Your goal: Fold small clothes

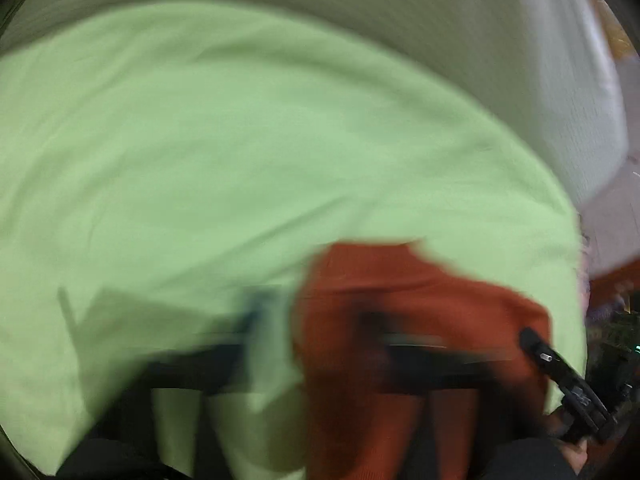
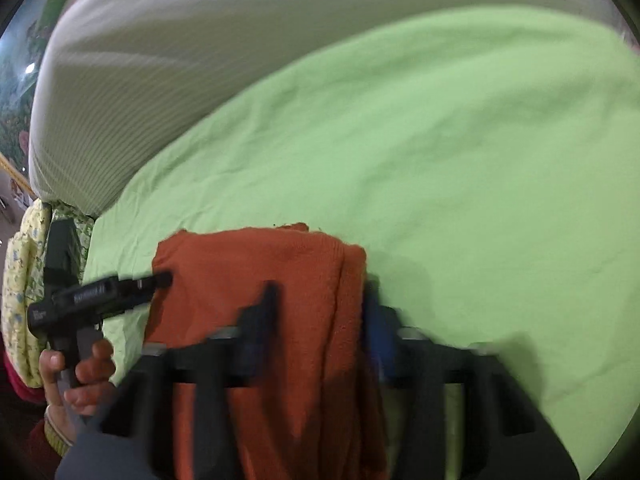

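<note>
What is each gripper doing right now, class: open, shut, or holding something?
Left gripper: tip at the edge of the orange garment; too blurred to tell whether it grips.
Right gripper: fingers apart, with the orange garment between them.

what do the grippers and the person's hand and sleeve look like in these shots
Both grippers are black. The left gripper is long and slim with small pale lettering on its side. The right gripper, blurred, shows blue fingers and metal bolt heads. The bare left hand has a dark red sleeve with a yellow-green cuff. No cables show.
</note>
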Tool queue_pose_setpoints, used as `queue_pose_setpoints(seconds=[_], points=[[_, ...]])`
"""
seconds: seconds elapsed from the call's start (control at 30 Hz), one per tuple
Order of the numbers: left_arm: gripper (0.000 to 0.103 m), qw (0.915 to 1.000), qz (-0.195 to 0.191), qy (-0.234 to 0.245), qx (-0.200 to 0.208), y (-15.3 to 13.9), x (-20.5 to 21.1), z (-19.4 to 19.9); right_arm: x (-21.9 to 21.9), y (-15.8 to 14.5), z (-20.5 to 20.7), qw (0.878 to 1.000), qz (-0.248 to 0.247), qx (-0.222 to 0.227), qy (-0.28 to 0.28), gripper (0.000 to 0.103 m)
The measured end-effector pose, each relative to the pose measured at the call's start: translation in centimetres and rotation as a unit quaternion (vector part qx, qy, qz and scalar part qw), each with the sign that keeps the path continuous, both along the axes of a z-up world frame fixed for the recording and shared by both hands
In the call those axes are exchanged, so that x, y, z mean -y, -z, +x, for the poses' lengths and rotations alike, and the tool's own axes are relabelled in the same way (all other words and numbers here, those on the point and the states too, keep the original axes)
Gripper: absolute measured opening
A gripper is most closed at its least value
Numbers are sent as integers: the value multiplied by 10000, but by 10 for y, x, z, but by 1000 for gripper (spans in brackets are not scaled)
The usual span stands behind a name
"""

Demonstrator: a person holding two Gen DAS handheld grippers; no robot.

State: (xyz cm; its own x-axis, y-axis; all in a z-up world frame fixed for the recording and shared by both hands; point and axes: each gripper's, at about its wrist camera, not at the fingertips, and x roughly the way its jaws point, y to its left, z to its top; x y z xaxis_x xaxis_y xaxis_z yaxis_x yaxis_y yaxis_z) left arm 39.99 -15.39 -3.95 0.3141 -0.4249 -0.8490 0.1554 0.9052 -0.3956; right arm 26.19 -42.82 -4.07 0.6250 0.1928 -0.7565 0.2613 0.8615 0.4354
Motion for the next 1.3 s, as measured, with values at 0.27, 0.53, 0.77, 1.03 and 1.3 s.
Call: queue_pose_setpoints(seconds=[0.27,0.53,0.77,1.03,1.3], points=[[6,9961,753,-84,449,6,21,-6,-3,-2,-2,9991,-349,166,160,24],[56,9950,615,-267,742,-28,-5,-54,-8,-57,-46,9953,-601,702,272,46],[63,9973,-8,292,675,-33,-3,-156,-55,-58,-98,9915,150,1095,-691,46],[72,9962,600,490,399,22,19,-212,-29,5,-130,9996,-148,238,-19,0],[80,9990,399,-150,130,4,-17,-222,-29,-16,-158,9985,-124,479,242,15]])
